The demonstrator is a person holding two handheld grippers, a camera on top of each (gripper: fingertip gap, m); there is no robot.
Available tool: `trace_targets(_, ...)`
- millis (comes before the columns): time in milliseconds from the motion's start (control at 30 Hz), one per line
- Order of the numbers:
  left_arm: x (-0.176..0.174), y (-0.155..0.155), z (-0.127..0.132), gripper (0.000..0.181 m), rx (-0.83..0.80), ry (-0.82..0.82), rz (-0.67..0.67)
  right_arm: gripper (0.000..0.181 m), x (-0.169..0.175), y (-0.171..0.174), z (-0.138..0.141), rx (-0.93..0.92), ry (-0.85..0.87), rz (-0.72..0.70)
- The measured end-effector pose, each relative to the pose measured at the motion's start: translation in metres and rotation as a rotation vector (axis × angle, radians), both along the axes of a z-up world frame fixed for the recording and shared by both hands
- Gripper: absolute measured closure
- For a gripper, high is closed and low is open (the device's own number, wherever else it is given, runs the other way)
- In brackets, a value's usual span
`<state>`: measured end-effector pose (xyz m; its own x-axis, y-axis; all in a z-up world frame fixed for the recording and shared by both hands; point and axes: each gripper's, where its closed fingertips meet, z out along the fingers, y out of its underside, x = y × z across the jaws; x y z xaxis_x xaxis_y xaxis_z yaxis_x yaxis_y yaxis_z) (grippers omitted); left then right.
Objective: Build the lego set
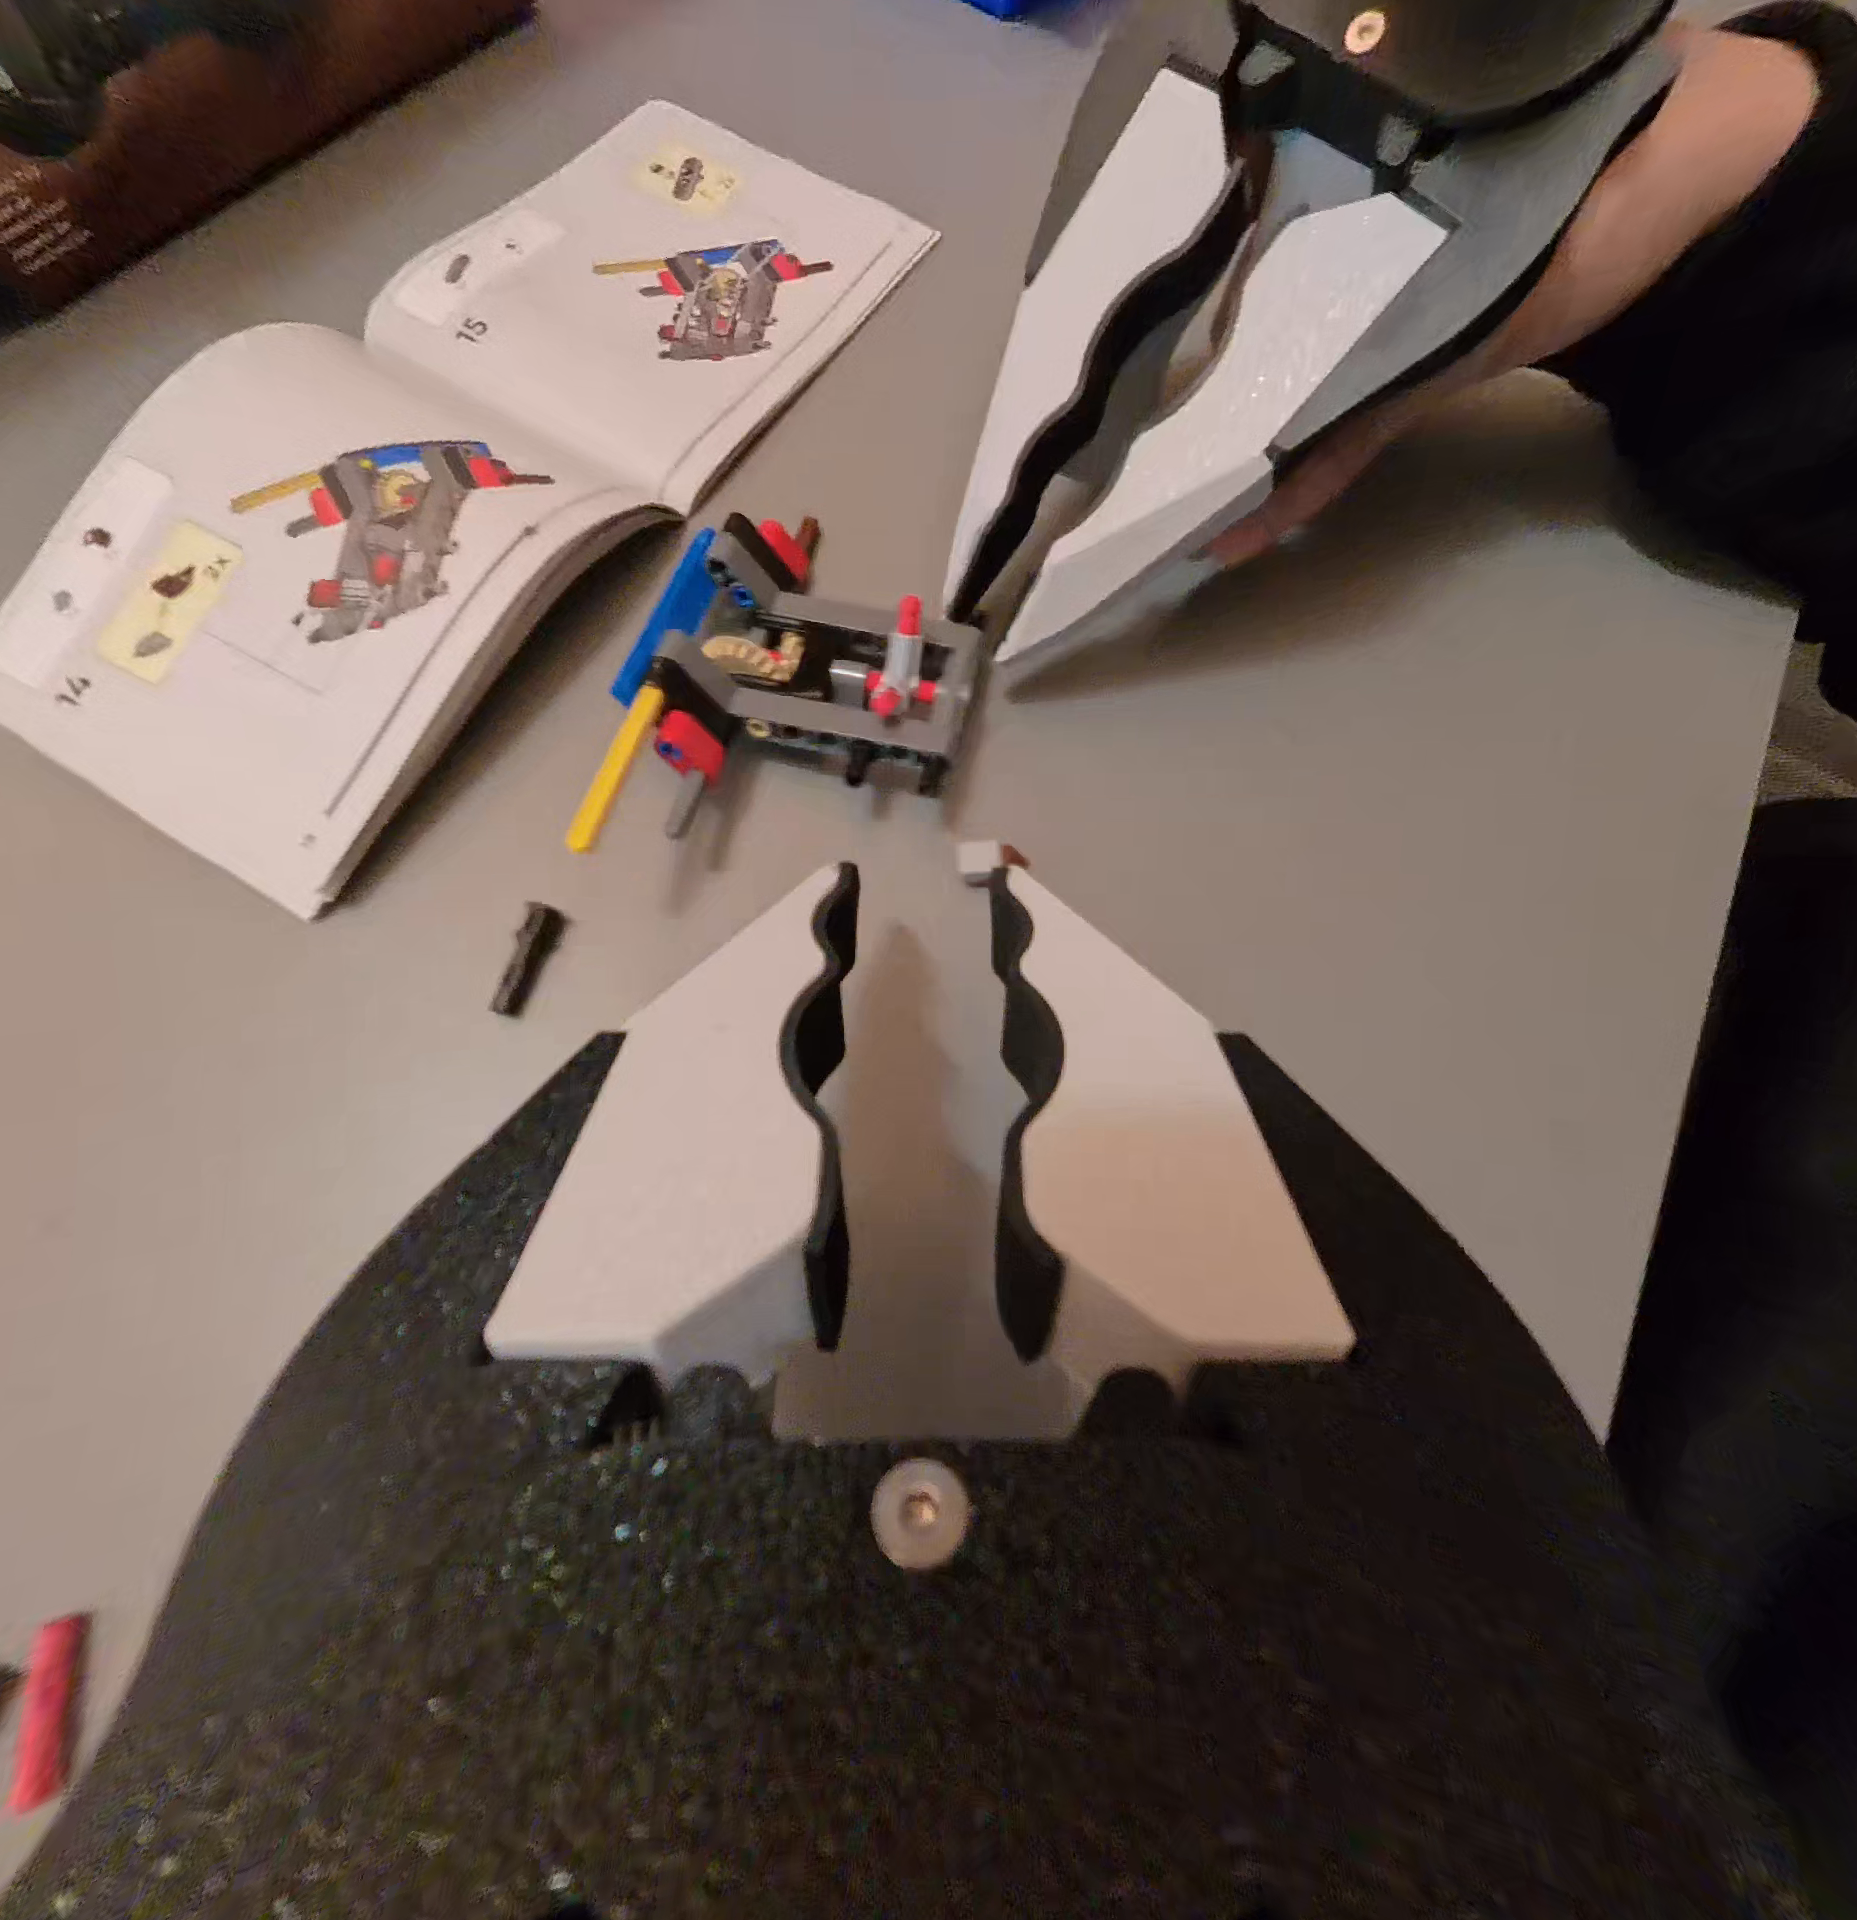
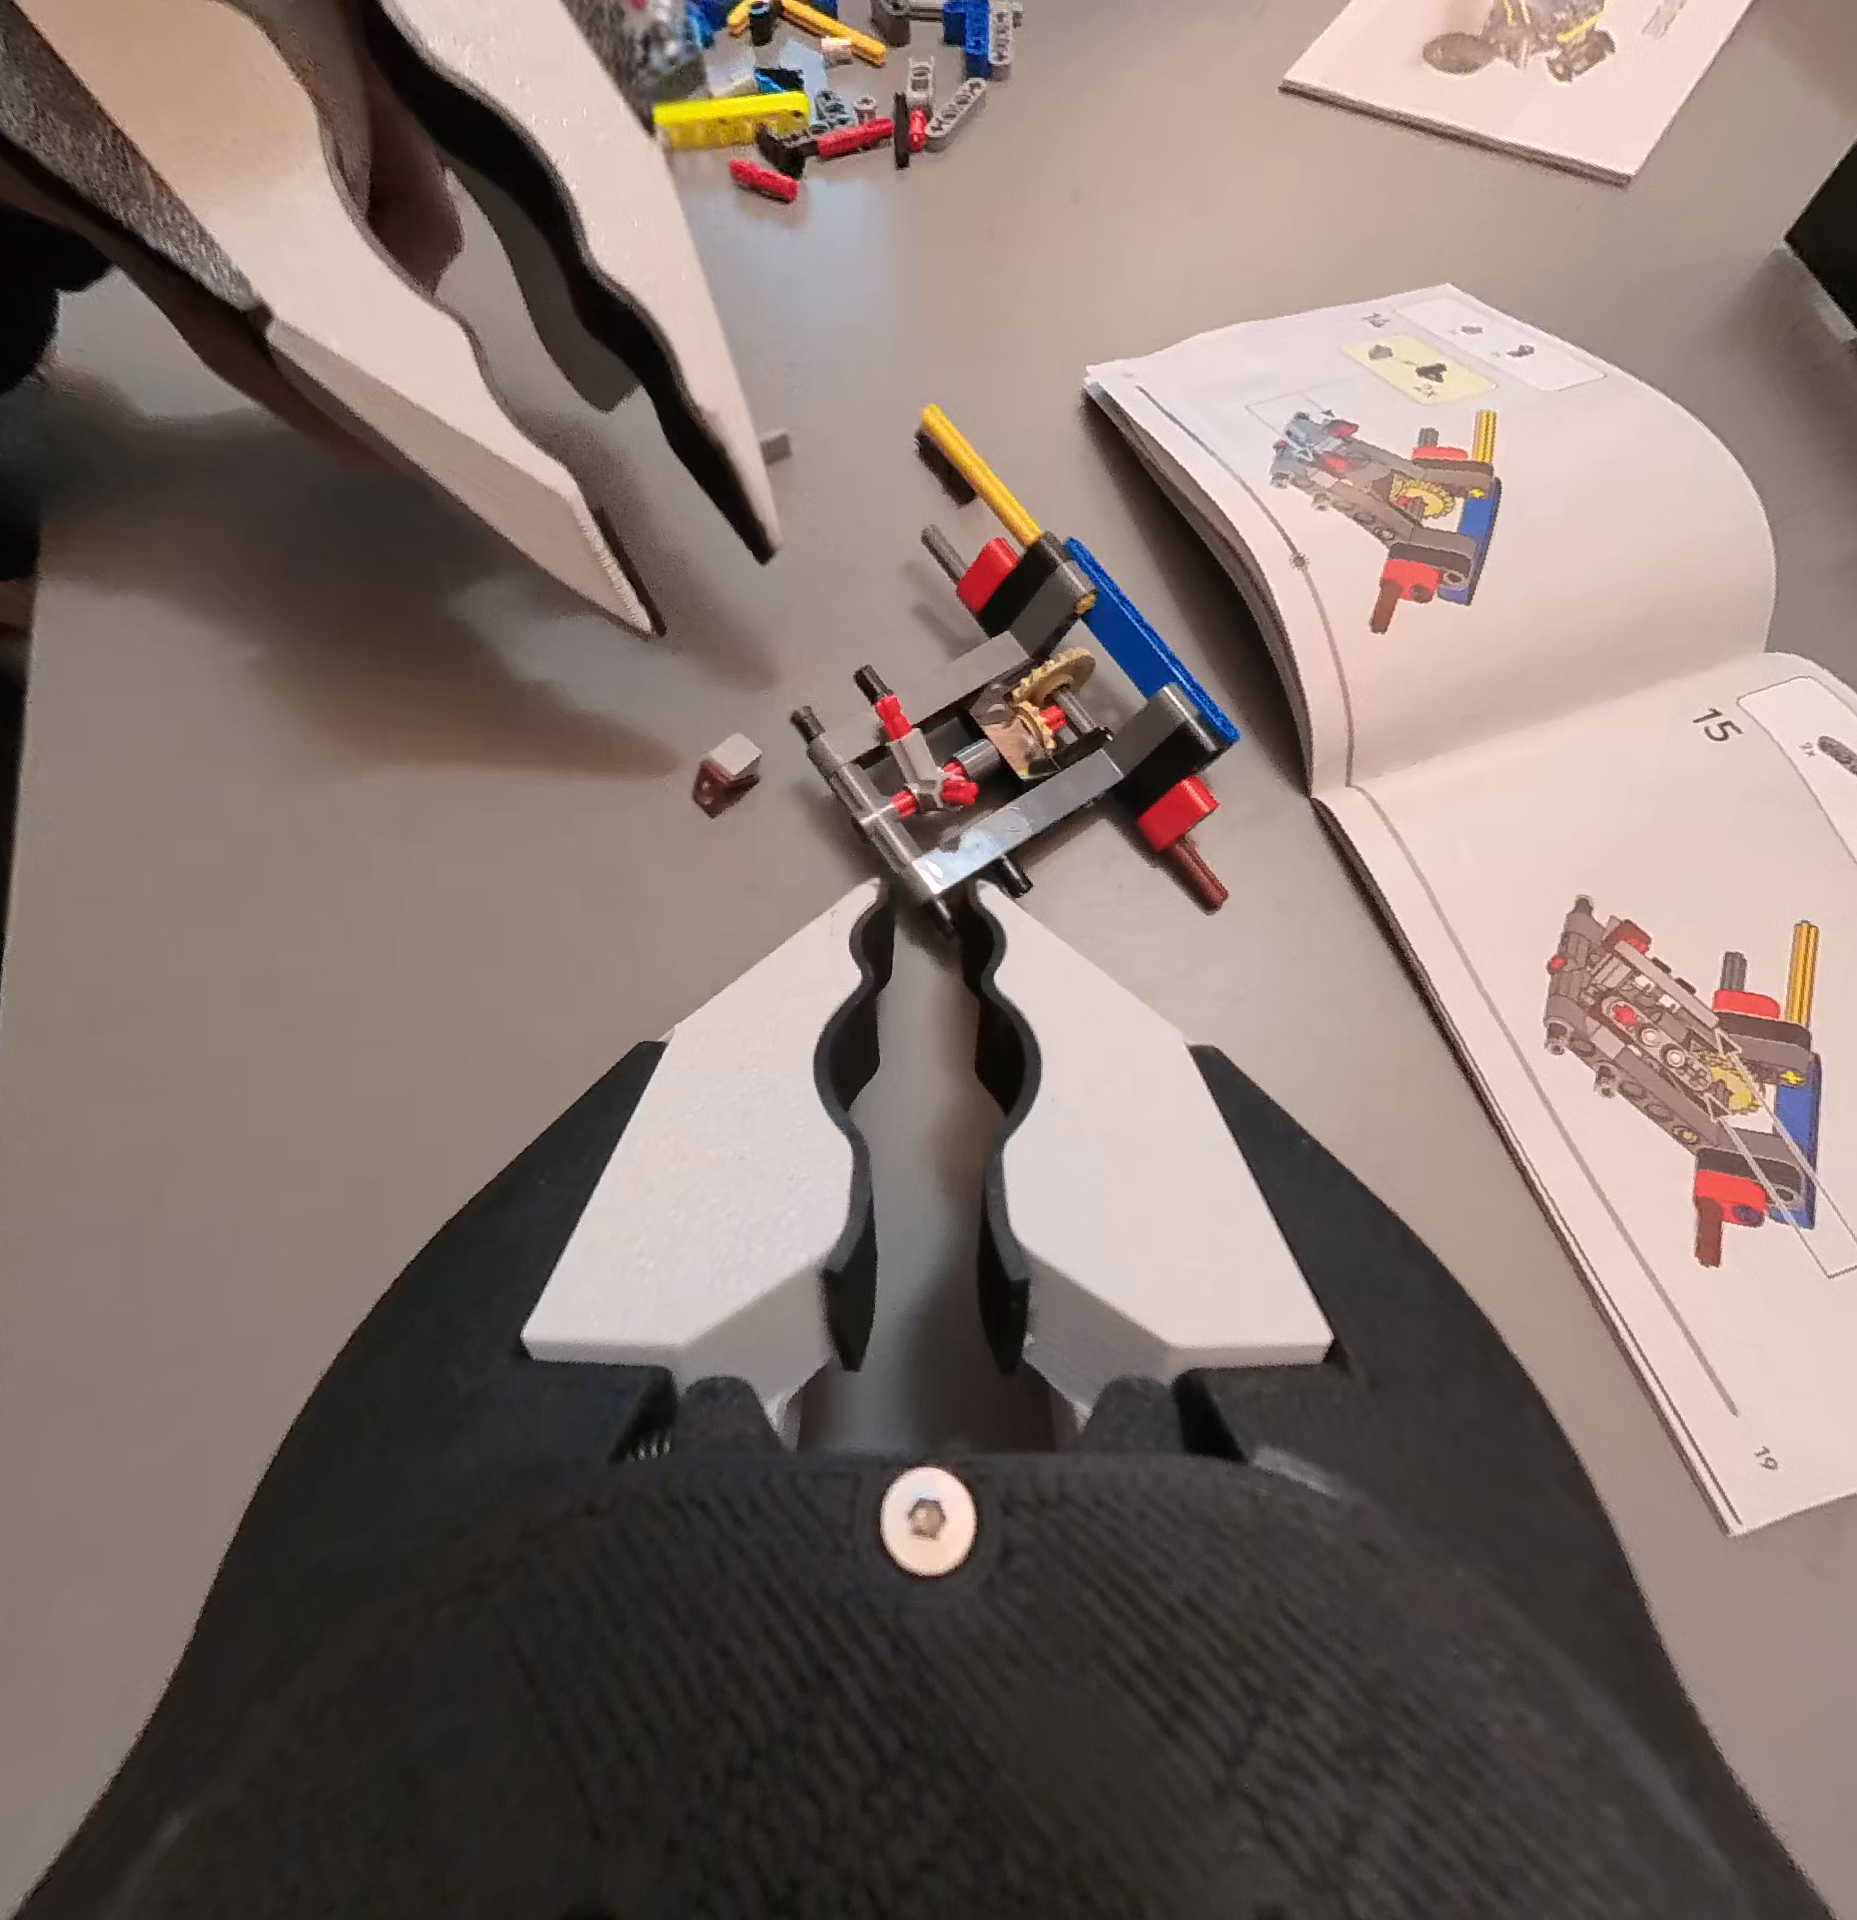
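Perhaps a home hobby desk: grey tabletop [image 2: 384, 987], open instruction booklet [image 2: 1526, 727], loose bricks [image 2: 820, 94].

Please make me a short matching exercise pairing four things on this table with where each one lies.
Things:
1. yellow axle
2. loose black pin
3. small grey and brown piece
4. instruction booklet

Places:
A. open, beside the lego assembly
B. alone between booklet and left gripper
C. sticking out of the assembly's blue end
D. by the left gripper's fingertips

Pairs: 1-C, 2-B, 3-D, 4-A
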<state>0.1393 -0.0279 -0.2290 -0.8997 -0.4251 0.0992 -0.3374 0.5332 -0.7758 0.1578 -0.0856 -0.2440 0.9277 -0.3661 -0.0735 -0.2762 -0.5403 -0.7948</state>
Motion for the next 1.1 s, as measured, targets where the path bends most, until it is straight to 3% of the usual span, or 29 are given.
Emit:
trace_targets(33, -0.006, -0.002, -0.001, 0.159, 0.000, -0.008, 0.001, 0.171, -0.002, 0.002, 0.001, 0.003, -0.004, 0.012)
trace_targets(100, -0.017, -0.007, -0.007, 0.161, 0.043, -0.070, -0.049, 0.172, -0.004, 0.003, 0.002, -0.010, -0.027, 0.025)
trace_targets(233, -0.007, -0.006, -0.009, 0.157, 0.187, -0.372, -0.208, 0.168, 0.000, -0.006, 0.003, -0.087, -0.084, -0.004)
trace_targets(333, -0.016, -0.015, -0.011, 0.156, 0.166, -0.366, -0.393, 0.169, -0.004, -0.006, 0.010, -0.075, -0.087, -0.013)
trace_targets(500, -0.016, -0.018, -0.026, 0.164, 0.244, -0.334, -0.533, 0.170, -0.030, 0.009, 0.010, -0.044, -0.004, 0.046)
trace_targets(667, -0.017, -0.022, -0.026, 0.167, 0.225, -0.308, -0.532, 0.167, -0.042, 0.020, 0.003, -0.043, 0.053, 0.058)
trace_targets(833, -0.014, -0.021, -0.020, 0.172, 0.170, -0.321, -0.416, 0.158, -0.044, 0.025, -0.005, -0.075, 0.038, 0.047)
trace_targets(967, -0.017, -0.022, 0.000, 0.172, 0.081, -0.476, -0.360, 0.153, -0.043, 0.031, 0.012, 0.084, 0.126, 0.044)
trace_targets(1100, -0.023, -0.024, 0.015, 0.181, -0.011, -0.558, -0.339, 0.164, -0.041, 0.032, 0.020, 0.217, 0.238, 0.085)
